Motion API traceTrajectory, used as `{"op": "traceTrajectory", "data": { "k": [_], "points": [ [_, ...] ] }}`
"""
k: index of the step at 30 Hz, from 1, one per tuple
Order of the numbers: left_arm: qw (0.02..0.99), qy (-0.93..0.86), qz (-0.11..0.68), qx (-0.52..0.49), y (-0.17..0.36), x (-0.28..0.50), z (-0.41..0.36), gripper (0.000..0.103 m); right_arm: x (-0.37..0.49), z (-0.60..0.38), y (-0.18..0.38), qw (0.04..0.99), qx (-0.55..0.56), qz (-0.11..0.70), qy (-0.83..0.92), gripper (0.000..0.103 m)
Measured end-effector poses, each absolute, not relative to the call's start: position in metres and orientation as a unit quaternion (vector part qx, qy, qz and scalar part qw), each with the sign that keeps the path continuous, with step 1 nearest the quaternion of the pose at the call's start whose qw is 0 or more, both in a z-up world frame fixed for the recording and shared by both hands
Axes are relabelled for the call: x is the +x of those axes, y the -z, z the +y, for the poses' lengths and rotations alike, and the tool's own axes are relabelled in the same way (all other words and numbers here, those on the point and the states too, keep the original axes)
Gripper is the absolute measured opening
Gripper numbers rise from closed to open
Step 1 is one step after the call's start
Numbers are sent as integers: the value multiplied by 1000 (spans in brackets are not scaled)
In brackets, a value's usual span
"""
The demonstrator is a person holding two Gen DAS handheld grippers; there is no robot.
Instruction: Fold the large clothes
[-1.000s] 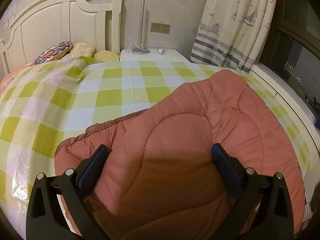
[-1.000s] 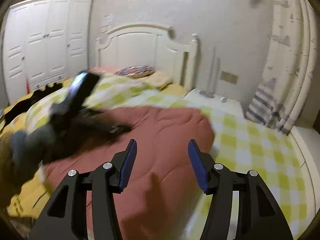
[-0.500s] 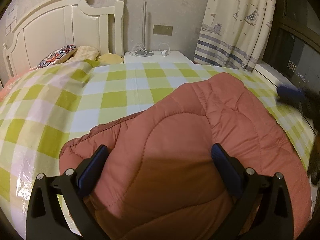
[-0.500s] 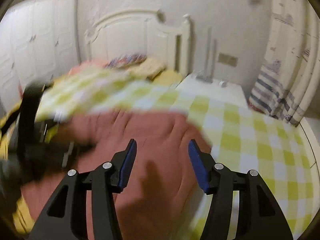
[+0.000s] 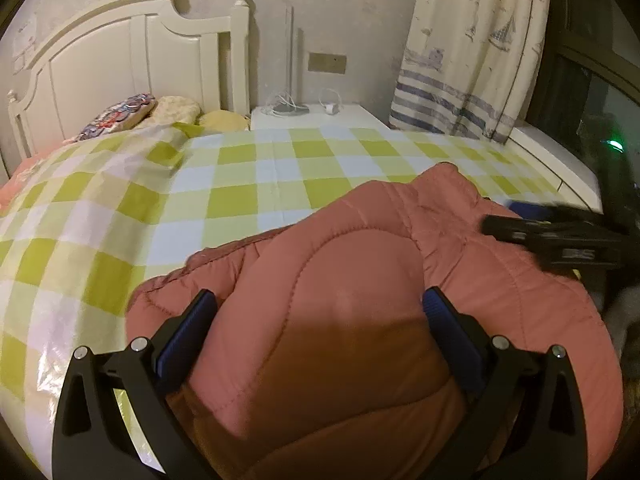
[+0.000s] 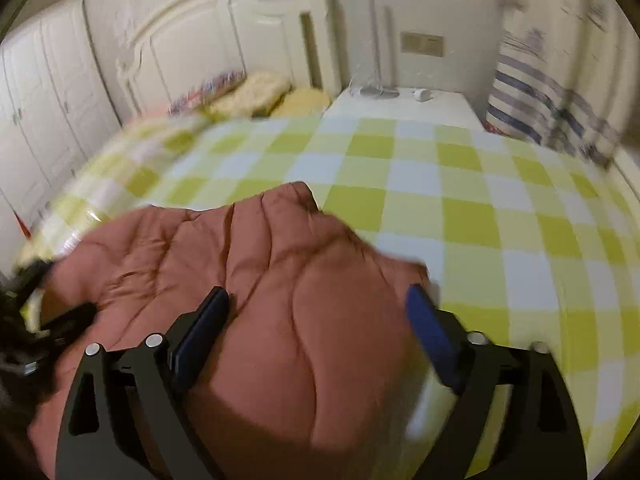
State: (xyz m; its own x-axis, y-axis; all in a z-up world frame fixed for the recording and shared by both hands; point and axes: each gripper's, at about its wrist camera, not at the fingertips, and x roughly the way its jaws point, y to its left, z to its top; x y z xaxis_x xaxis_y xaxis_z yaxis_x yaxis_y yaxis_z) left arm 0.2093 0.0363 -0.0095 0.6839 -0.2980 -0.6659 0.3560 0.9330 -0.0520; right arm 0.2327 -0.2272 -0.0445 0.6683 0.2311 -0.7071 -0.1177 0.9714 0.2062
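Note:
A salmon-pink quilted jacket (image 5: 360, 280) lies bunched on the green-and-white checked bed cover (image 5: 240, 184). My left gripper (image 5: 318, 312) is open, its blue-padded jaws wide apart low over the jacket's near part. My right gripper (image 6: 316, 308) is open too, just above the jacket (image 6: 288, 280) near its right edge. The right gripper also shows in the left wrist view (image 5: 552, 236), blurred, at the jacket's right side. The left gripper shows blurred at the left edge of the right wrist view (image 6: 52, 332).
A white headboard (image 5: 132, 60) and pillows (image 5: 160, 112) are at the far end of the bed. A white nightstand (image 5: 320, 118) with cables stands beside it. A striped curtain (image 5: 460, 60) hangs at the right. White wardrobes (image 6: 48, 100) line the left wall.
My right gripper has swung to the right side of the jacket, dropped closer to it and opened wider. The left gripper has stayed open over the jacket, with the view shifting slightly.

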Motion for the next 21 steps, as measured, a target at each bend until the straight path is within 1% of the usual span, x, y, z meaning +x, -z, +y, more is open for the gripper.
{"op": "traceTrajectory", "data": {
  "k": [3, 5, 6, 9, 12, 14, 16, 17, 18, 19, 20, 21],
  "points": [
    [927, 173, 333, -20, -10, 187, 68, 101, 194, -250, 39, 902, 152, 385, -122, 95],
    [918, 202, 326, -104, -19, 168, 105, 101, 168, -260, 43, 886, 191, 391, -161, 96],
    [911, 207, 333, -128, -18, 164, 117, 101, 159, -263, 46, 877, 205, 397, -177, 97],
    [869, 231, 395, -189, 7, 154, 147, 101, 128, -265, 61, 838, 255, 417, -244, 97],
    [819, 278, 448, -228, 39, 149, 148, 101, 113, -259, 74, 802, 290, 433, -293, 98],
    [795, 295, 468, -250, 56, 152, 142, 101, 109, -248, 77, 797, 282, 438, -307, 99],
    [781, 309, 470, -272, 65, 157, 134, 101, 110, -242, 76, 805, 267, 434, -305, 99],
    [781, 313, 467, -271, 64, 160, 129, 101, 109, -242, 73, 808, 265, 429, -305, 97],
    [781, 315, 468, -268, 64, 162, 124, 101, 109, -241, 70, 812, 262, 422, -307, 90],
    [785, 314, 468, -257, 62, 166, 116, 101, 107, -242, 65, 824, 250, 407, -304, 81],
    [788, 315, 469, -245, 60, 169, 107, 100, 105, -244, 62, 834, 242, 397, -297, 78],
    [790, 316, 469, -235, 58, 174, 98, 95, 106, -245, 61, 843, 237, 388, -288, 76]
  ]
}}
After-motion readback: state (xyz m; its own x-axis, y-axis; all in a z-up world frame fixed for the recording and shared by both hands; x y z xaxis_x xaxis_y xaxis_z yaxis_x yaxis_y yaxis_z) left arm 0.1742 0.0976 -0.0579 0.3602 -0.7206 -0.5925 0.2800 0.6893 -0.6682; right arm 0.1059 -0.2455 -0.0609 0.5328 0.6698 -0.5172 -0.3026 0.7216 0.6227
